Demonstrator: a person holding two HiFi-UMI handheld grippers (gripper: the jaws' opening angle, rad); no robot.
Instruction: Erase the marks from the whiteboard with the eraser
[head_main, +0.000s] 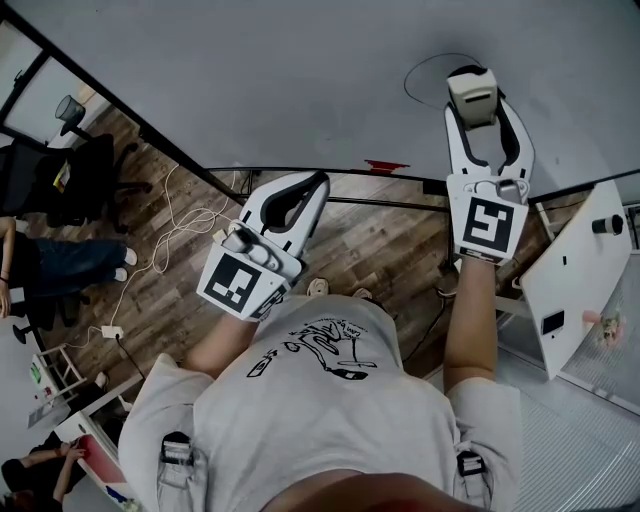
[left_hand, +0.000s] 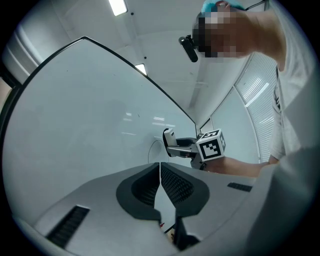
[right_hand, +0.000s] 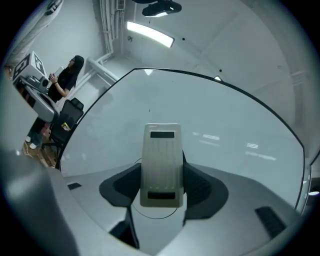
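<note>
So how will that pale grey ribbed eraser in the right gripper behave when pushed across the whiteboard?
The pale grey ribbed eraser looks stiff: it stands straight while clamped in the right gripper. It is probably light, being a slim block. On the glossy white whiteboard it should slide easily, so it may skid unless pressed flat.

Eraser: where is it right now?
In the head view the eraser sits at the upper right, clamped in the right tongs and held against the whiteboard, beside a thin curved pen mark.
</note>
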